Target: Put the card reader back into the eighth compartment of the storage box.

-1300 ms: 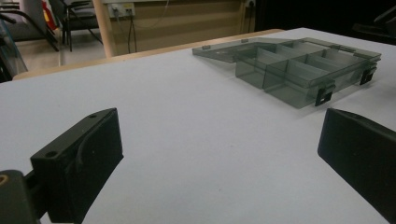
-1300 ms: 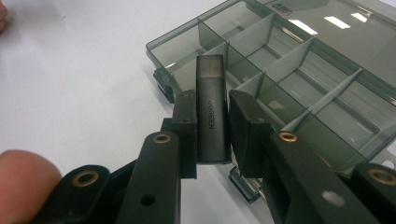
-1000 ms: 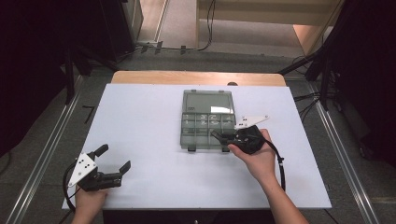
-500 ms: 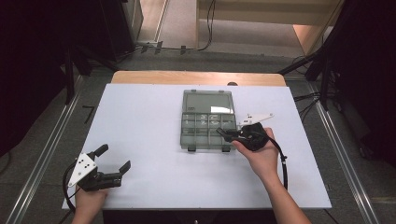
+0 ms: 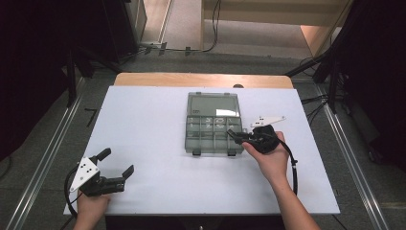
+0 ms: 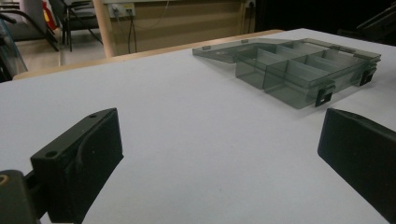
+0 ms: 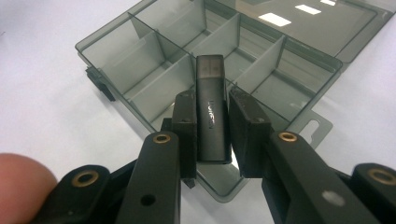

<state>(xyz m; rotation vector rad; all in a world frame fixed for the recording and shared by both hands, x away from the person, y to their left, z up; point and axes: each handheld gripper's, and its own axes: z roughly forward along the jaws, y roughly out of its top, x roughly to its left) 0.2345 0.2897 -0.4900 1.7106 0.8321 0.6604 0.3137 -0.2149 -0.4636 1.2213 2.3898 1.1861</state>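
A smoke-grey plastic compartment box (image 5: 211, 142) lies open mid-table, its lid (image 5: 213, 103) flat behind it. My right gripper (image 5: 234, 135) is at the box's near right corner, shut on a black USB-type stick (image 7: 210, 74). In the right gripper view (image 7: 212, 99) the stick points out over the box's divided cells (image 7: 261, 60), its translucent end foremost. My left gripper (image 5: 116, 162) rests low at the table's near left, far from the box, its jaws wide apart with nothing between them (image 6: 219, 154). From there the box (image 6: 299, 70) is seen at the far right.
The white table top (image 5: 143, 120) has a wooden strip (image 5: 201, 79) along its far edge. Metal rails (image 5: 43, 163) run along both sides on the floor. A cable (image 5: 293, 167) trails from the right gripper past the person's wrist.
My right gripper, with the stick in it, has shifted a little to the right along the box's near edge. The left gripper has stayed in place.
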